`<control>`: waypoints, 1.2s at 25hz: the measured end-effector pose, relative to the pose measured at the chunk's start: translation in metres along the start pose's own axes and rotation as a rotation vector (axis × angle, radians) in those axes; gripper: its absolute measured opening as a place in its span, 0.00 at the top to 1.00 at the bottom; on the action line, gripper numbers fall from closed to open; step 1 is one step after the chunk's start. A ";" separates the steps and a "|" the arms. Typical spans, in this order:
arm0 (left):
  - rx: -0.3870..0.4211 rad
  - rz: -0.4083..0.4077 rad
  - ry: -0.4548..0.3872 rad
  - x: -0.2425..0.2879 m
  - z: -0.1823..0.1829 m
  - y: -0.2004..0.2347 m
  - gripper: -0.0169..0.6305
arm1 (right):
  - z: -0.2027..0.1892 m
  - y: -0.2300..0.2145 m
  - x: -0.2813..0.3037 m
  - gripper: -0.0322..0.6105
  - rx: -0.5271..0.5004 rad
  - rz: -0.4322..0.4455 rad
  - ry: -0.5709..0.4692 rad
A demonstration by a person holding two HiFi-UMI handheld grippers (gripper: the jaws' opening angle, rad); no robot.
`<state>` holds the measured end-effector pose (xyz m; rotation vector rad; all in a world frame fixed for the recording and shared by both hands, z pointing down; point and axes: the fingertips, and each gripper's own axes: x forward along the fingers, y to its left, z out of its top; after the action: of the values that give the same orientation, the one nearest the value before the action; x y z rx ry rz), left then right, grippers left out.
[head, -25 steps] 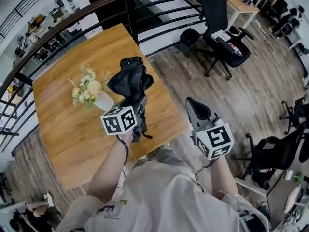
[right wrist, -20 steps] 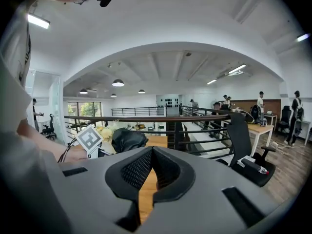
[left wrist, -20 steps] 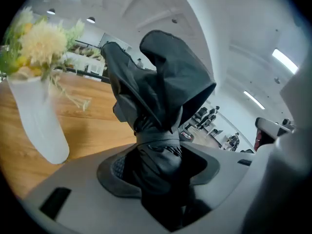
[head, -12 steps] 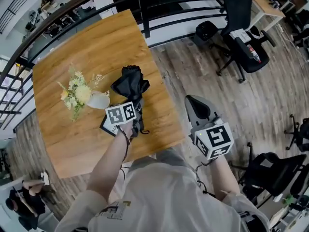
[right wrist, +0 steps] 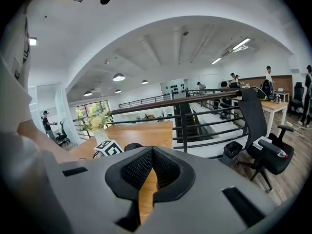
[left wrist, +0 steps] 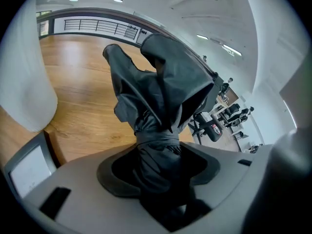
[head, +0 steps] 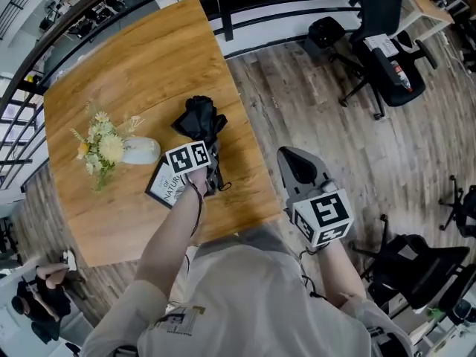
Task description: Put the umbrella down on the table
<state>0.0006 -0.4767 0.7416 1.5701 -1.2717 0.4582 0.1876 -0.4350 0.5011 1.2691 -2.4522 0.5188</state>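
The folded black umbrella (head: 199, 121) is over the right half of the wooden table (head: 126, 58), its loose fabric end pointing toward the far edge. My left gripper (head: 209, 157) is shut on the umbrella's bundled lower part; in the left gripper view the dark cloth (left wrist: 161, 91) fills the gap of that gripper (left wrist: 157, 177). I cannot tell whether the umbrella touches the tabletop. My right gripper (head: 288, 157) hangs beyond the table's right edge over the floor; in its own view this gripper (right wrist: 153, 156) is shut with nothing in it.
A white vase with pale flowers (head: 111, 149) stands left of the umbrella, seen as a white vase (left wrist: 24, 82) close by. A printed card or book (head: 165, 185) lies by my left hand. A black railing (head: 245, 13) and office chairs (head: 387, 28) are beyond.
My left gripper has carried the umbrella lower and closer to the tabletop, beside the vase and card. The right gripper has stayed about where it was, still shut.
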 end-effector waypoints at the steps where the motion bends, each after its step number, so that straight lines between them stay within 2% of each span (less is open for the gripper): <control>1: 0.007 0.011 -0.002 0.002 -0.001 0.001 0.59 | -0.003 -0.003 0.000 0.91 0.013 0.000 0.005; 9: 0.017 0.067 0.006 0.021 -0.007 0.002 0.58 | -0.025 -0.021 0.002 0.91 0.057 0.015 0.060; 16: -0.019 0.050 -0.002 0.022 -0.007 0.000 0.57 | -0.027 -0.011 0.010 0.91 0.043 0.056 0.082; 22: -0.020 0.032 -0.010 0.018 -0.006 -0.001 0.55 | -0.006 0.008 0.006 0.91 0.023 0.081 0.037; 26: -0.005 0.009 -0.014 0.006 -0.006 -0.003 0.55 | 0.007 0.020 0.002 0.91 0.059 0.105 0.003; 30: 0.016 -0.004 -0.080 -0.026 0.007 -0.005 0.55 | 0.028 0.047 -0.005 0.91 0.013 0.161 -0.040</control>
<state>-0.0067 -0.4701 0.7162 1.6180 -1.3282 0.4073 0.1484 -0.4195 0.4667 1.1027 -2.6021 0.5562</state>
